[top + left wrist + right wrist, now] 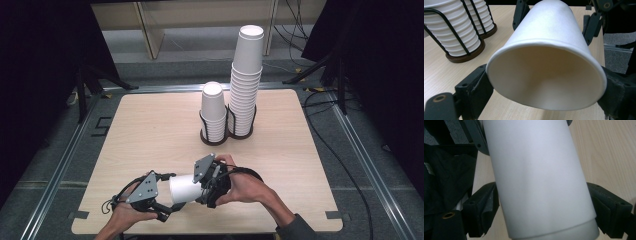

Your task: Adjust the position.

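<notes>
- The room: dark curtains hang at both sides, a grey floor with loose cables runs around the table, and a pale wooden frame stands behind it.
- The table is a light wood-grain board with rounded corners, bare apart from the cup holder at its far middle.
- The tall stack of white paper cups stands mouth down in the right ring of a black wire holder; the short stack stands just beside it in the left ring.
- The person's forearms come in from the near edge, both hands low over the table's near part, turned toward each other.
- The right gripper points left, wrapped by the right hand; its jaws stand on either side of the cup's body near the closed base, their pads against the wall, holding it.
- The left gripper points right; its jaws flank the cup's open rim, pressed to it at both sides.
- The single cup, white and lying on its side between the two grippers, hangs just above the near table edge, its mouth toward the left gripper.
- No print shows on the cups.
</notes>
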A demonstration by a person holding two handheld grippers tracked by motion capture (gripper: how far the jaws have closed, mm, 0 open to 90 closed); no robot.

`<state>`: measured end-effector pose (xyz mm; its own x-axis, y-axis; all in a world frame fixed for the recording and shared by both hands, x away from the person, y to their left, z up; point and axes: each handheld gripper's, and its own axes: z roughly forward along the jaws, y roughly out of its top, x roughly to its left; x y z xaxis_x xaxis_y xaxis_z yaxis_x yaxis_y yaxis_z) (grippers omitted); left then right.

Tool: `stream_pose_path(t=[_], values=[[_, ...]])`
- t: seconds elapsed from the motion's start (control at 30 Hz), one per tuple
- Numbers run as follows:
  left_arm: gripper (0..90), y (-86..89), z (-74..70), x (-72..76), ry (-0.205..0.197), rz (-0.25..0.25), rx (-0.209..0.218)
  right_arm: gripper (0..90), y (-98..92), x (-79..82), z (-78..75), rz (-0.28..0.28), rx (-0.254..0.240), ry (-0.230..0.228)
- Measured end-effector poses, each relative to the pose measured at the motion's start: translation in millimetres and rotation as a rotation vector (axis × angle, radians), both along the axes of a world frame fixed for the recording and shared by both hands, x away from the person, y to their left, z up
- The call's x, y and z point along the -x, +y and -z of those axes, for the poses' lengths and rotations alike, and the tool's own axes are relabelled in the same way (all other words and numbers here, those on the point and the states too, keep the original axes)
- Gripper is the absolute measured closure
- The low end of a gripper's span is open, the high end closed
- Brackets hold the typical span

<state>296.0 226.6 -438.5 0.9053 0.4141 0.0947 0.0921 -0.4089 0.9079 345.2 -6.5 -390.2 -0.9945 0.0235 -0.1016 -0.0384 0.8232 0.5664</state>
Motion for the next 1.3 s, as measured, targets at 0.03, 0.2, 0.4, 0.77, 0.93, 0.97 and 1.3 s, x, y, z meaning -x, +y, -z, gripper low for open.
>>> stream_pose_path(t=[0.03, 0.2, 0.4, 0.77, 0.93, 0.97, 1.3], values=[[10.4, -0.2, 0.6, -0.2, 0.001, 0.0, 0.013, 15.9, 0.7, -0.7, 0.5, -0.004, 0.005, -0.018], [10.3, 2.4, -1.1, -0.9, 0.01, 0.011, 0.004, 16.7, 3.1, -0.5, 4.2, -0.007, 0.011, -0.009], [9.3, 4.6, -0.4, -2.2, 0.024, 0.028, 0.033, 19.6, 3.3, 0.5, 5.5, -0.043, 0.013, -0.025], [4.6, 19.4, -1.1, -8.8, 0.076, 0.001, 0.31, 22.9, -6.4, -9.1, 1.8, -0.057, -0.135, 0.023], [9.3, 23.0, -1.4, -9.3, 0.07, -0.032, 0.357, 23.1, -15.1, -14.7, -2.4, -0.017, -0.192, 0.039], [9.3, 22.3, -0.8, -9.9, 0.07, -0.022, 0.381, 23.1, -15.1, -14.7, -2.4, -0.017, -0.192, 0.039], [5.0, 20.1, -2.1, -8.7, 0.085, -0.075, 0.389, 23.1, -22.1, -21.0, -4.2, -0.021, -0.32, 0.064]])
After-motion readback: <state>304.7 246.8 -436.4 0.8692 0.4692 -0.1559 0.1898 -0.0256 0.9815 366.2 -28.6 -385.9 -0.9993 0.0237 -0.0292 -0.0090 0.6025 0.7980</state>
